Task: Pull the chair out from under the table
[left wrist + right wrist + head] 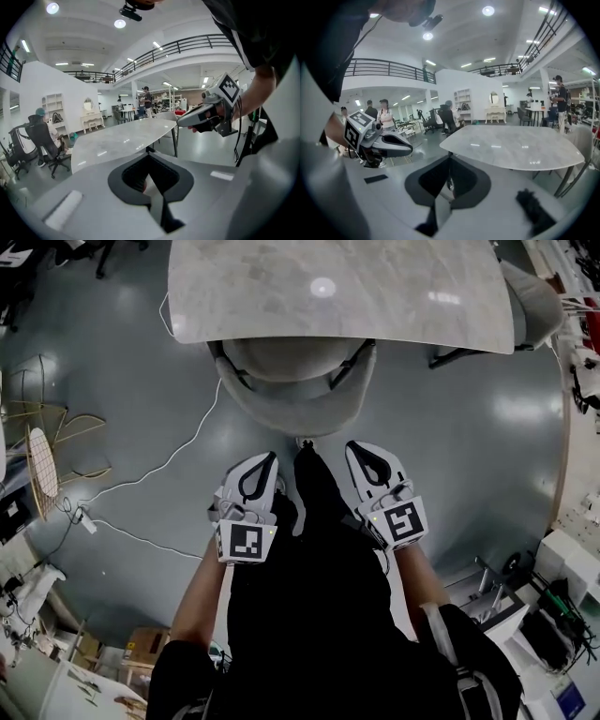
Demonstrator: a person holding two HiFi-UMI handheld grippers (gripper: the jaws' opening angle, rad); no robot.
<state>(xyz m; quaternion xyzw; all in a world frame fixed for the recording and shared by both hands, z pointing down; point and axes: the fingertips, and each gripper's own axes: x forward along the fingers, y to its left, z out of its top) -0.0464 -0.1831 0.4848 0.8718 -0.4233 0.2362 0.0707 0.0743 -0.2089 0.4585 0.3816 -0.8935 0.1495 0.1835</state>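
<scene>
A grey upholstered chair (295,409) stands tucked under the near edge of the marble table (337,287); only its curved backrest and the rear of its seat show. My left gripper (269,458) and right gripper (354,447) hover side by side just short of the backrest, apart from it, both shut with nothing between the jaws. In the left gripper view the shut left gripper (149,157) faces the table top (122,138), with the right gripper (187,120) beside it. In the right gripper view the shut right gripper (450,159) faces the table (520,145), with the left gripper (408,150) beside it.
A white cable (178,451) snakes over the grey floor left of the chair. Gold wire frames (47,446) stand at the far left. A second grey chair (534,301) sits at the table's right end. Equipment (562,596) crowds the lower right. People stand in the background.
</scene>
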